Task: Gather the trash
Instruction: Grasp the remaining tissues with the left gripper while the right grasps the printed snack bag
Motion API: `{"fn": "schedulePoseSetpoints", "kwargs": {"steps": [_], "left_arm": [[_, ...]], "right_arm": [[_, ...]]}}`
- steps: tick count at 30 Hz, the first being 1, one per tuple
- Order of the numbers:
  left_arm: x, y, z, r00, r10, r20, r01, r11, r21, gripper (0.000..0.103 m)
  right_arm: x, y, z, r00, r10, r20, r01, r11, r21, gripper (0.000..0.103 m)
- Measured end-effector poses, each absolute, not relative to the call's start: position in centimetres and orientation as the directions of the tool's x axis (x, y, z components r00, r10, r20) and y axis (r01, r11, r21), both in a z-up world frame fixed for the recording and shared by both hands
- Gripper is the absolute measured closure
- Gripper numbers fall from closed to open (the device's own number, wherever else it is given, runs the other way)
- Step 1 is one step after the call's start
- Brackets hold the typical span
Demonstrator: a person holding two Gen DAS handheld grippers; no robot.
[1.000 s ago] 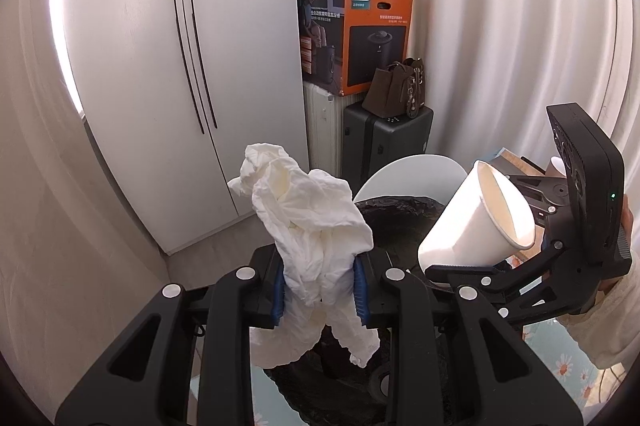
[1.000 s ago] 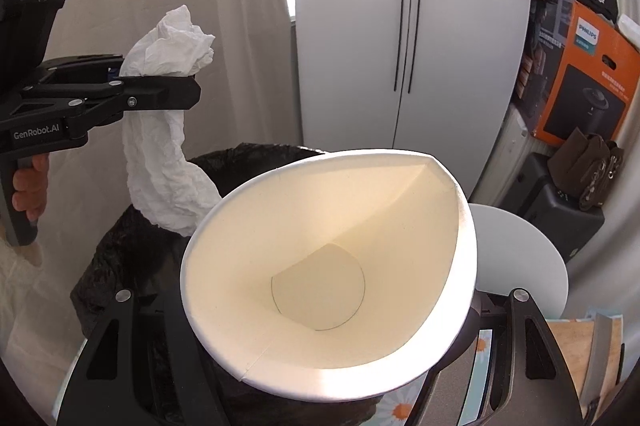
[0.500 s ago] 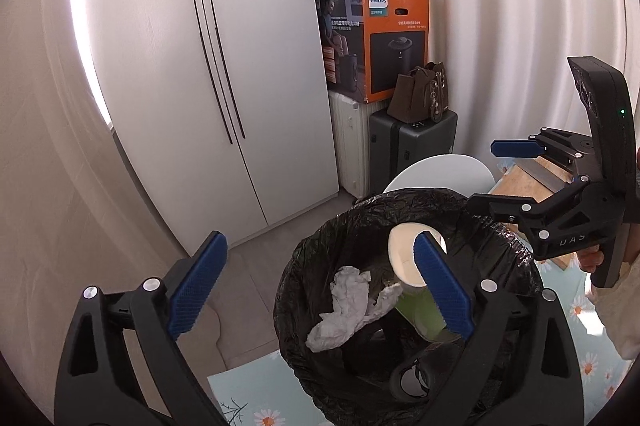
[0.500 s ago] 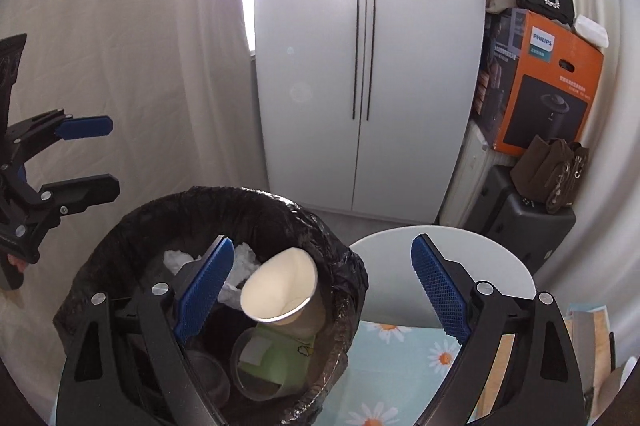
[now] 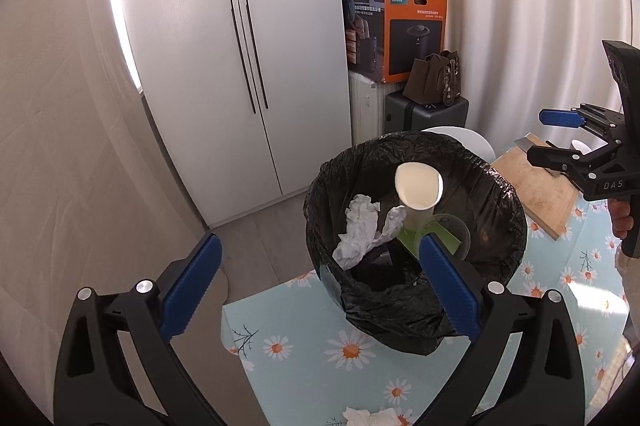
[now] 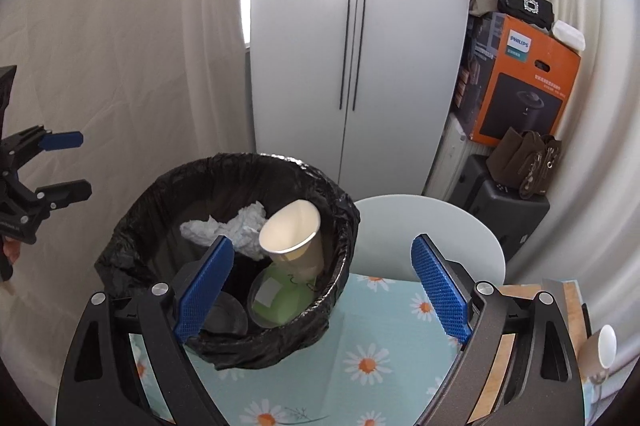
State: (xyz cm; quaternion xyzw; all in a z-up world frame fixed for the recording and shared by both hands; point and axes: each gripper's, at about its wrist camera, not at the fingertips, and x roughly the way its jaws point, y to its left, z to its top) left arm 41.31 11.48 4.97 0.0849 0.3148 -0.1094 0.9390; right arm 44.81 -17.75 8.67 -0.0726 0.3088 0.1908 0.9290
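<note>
Left wrist view: the left gripper [image 5: 320, 284] fills the lower frame, its blue pads spread wide with nothing between them. Past it, at centre, the bin [image 5: 508, 209] with its black liner stands on the daisy-print tablecloth [image 5: 320, 366]. Inside the bin lie a crumpled tissue [image 5: 360, 230], a paper cup [image 5: 418, 185] and a green container [image 5: 438, 236]. At the bottom edge another tissue [image 5: 374, 418] sits on the cloth. At right, the right gripper [image 5: 560, 135] is also wide open and empty, above a wooden board [image 5: 536, 189].

Right wrist view: at lower right, a small cup [image 6: 602, 348] stands by the board.

Judging by this, a drop-off is done and the next pick-up is due. The tissue on the cloth looks nearest the left gripper, which would need to dip, straddle it and close.
</note>
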Motion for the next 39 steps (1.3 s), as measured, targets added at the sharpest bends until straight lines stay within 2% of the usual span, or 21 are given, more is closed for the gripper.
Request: {"fn": "schedulePoseSetpoints", "kwargs": {"steps": [10,21,33,39], "left_arm": [[37.3,13.6,2.0,0.739,-0.182,-0.649,0.252,0.968,0.015,0.006],[34.5,14.1,-1.9,0.679,-0.206,-0.705,0.279,0.96,-0.011,0.006],[33.4,14.0,-8.8,0.576,-0.239,-0.781,0.29,0.954,-0.078,0.006],[33.5,13.7,-11.2,0.55,-0.254,-0.795,0.307,0.947,-0.09,0.006]], "right_arm": [[39.6,-18.1,8.4,0.726,0.267,-0.634,-0.376,0.926,-0.041,0.016],[35.1,-18.4,6.5,0.685,0.25,-0.684,-0.363,0.932,-0.023,0.015],[31.0,-18.3,1.1,0.593,0.217,-0.775,-0.384,0.922,-0.036,0.015],[29.3,-17.9,-1.2,0.534,0.228,-0.814,-0.391,0.92,0.001,0.015]]}}
